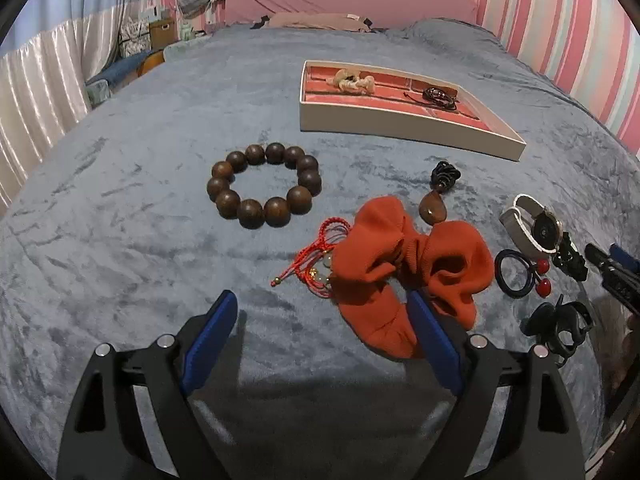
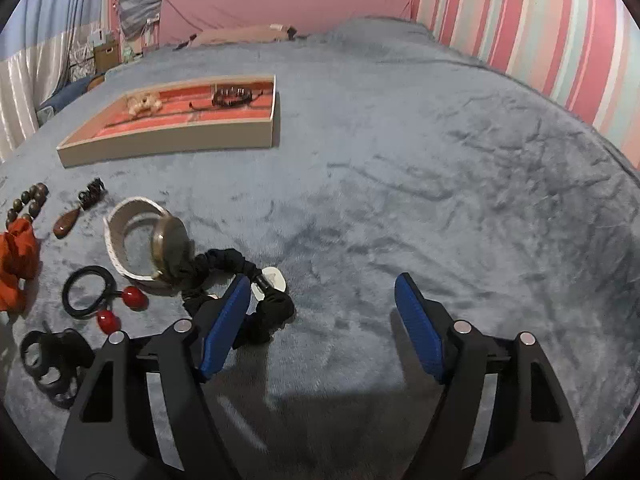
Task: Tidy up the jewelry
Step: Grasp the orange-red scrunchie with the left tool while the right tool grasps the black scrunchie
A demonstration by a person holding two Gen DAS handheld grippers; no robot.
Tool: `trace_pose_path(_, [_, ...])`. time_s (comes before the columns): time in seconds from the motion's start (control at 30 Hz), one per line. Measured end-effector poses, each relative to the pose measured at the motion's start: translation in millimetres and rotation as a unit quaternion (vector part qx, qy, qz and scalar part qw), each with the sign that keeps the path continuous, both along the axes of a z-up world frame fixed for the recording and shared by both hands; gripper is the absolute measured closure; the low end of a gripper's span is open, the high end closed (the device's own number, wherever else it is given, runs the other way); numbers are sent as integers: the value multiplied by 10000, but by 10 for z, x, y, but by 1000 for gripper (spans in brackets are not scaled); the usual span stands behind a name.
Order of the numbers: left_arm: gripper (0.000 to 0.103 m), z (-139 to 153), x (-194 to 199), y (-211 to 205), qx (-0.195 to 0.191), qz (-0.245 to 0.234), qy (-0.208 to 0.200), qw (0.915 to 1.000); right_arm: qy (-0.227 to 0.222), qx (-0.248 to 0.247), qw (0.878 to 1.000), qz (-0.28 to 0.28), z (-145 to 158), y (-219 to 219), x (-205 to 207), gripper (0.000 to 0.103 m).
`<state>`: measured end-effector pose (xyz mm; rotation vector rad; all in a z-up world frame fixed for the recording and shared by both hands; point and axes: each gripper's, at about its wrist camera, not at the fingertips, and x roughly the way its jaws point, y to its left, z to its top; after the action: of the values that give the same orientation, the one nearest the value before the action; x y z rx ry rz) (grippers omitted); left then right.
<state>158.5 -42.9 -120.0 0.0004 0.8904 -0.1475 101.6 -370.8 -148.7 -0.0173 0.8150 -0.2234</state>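
- Hovering both grippers over the blue-grey plush bedspread point(image 1: 140, 240), each pitched downward at the loose jewelry.
- Left gripper point(image 1: 322, 316) is sitting spread wide, nothing between its blue pads; the rust-orange knitted fabric scrunchie point(image 1: 404, 276) is lying just ahead, its lower lobe passing behind the inner edge of the right-hand finger. Cannot tell whether pad and cloth are touching.
- Scrunchie's long axis is running roughly across the jaw gap and skewed toward the right-hand finger, so I judge a shift that way is needed to centre it.
- Red braided cord bracelet with pale beads point(image 1: 316, 258) is lying ahead near the gap's middle, tucked against the scrunchie.
- Dark brown wooden bead bracelet point(image 1: 264, 185) is lying farther ahead, toward the left-hand finger, well apart.
- Right gripper point(image 2: 322, 296) is also released, holding nothing; bare bedspread fills its gap.
- Black fabric hair tie with a white round charm point(image 2: 264, 300) is lying at the right gripper's left-hand finger, partly hidden behind it and mostly outside the gap.
- White-strapped wristwatch point(image 2: 144, 240) is sitting beyond that, farther off to that side.
- White rectangular tray with coral-red lining point(image 1: 400, 128) is lying well ahead of both, already holding two pieces.
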Motion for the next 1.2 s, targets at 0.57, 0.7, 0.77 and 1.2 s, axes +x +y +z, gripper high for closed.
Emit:
trace_pose_path(0.57, [39,42,127,-93,174,-234,-323,9991,301,504,9979,275,-220,14,96,51])
trace_pose_path(0.7, [50,41,135,-105,152,-294,-315,9990,297,560,9975,320,-220,32,90,59])
trace_pose_path(0.77, [56,35,140,-119,154,-321,-311,9989,306,545,9974,367,-222,57,93,63])
trace_pose_path(1.2, [77,40,165,-93,-25,-479,-334,9983,192,928,9943,492,-207,29,95,89])
